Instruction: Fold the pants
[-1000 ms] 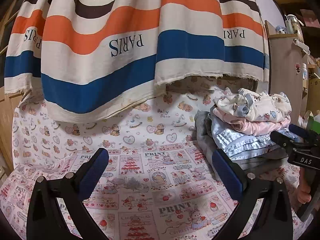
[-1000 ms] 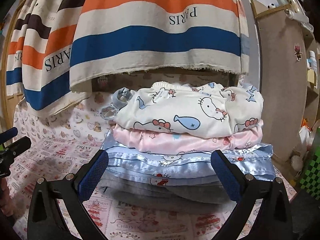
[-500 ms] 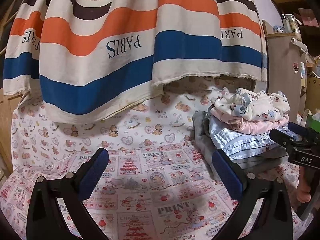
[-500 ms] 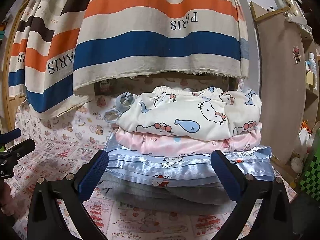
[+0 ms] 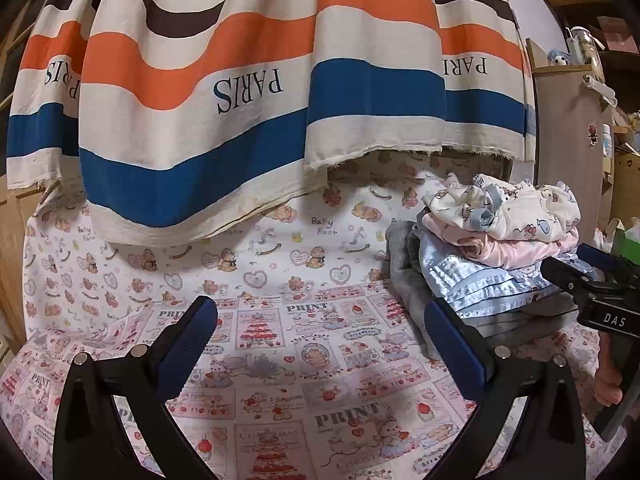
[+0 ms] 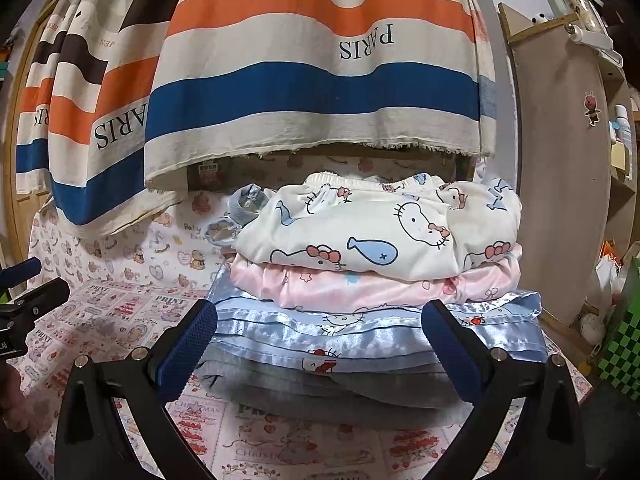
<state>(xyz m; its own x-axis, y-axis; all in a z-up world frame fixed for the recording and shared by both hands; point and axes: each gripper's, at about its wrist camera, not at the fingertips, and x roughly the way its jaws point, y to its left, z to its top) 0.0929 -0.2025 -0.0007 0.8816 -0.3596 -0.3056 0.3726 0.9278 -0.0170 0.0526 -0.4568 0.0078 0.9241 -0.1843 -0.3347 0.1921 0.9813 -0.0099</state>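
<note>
our left claw point(image 5: 320, 344) hangs spread and empty over the bare pink cartoon-print sheet point(image 5: 280, 360), fingers pointing toward the striped orange, blue and cream curtain point(image 5: 240, 100). we judge that bare patch to be the folding spot, so we should keep it free. to the right sits the stack of folded pants point(image 6: 376, 288): a white cat-print pair point(image 6: 380, 232) on top, pink satin, pale blue satin, grey at the bottom. our right claw point(image 6: 320, 344) is level, spread wide, facing the stack's lower layers and gripping nothing. if we take a pair, we should pinch one layer only, by its edge.
</note>
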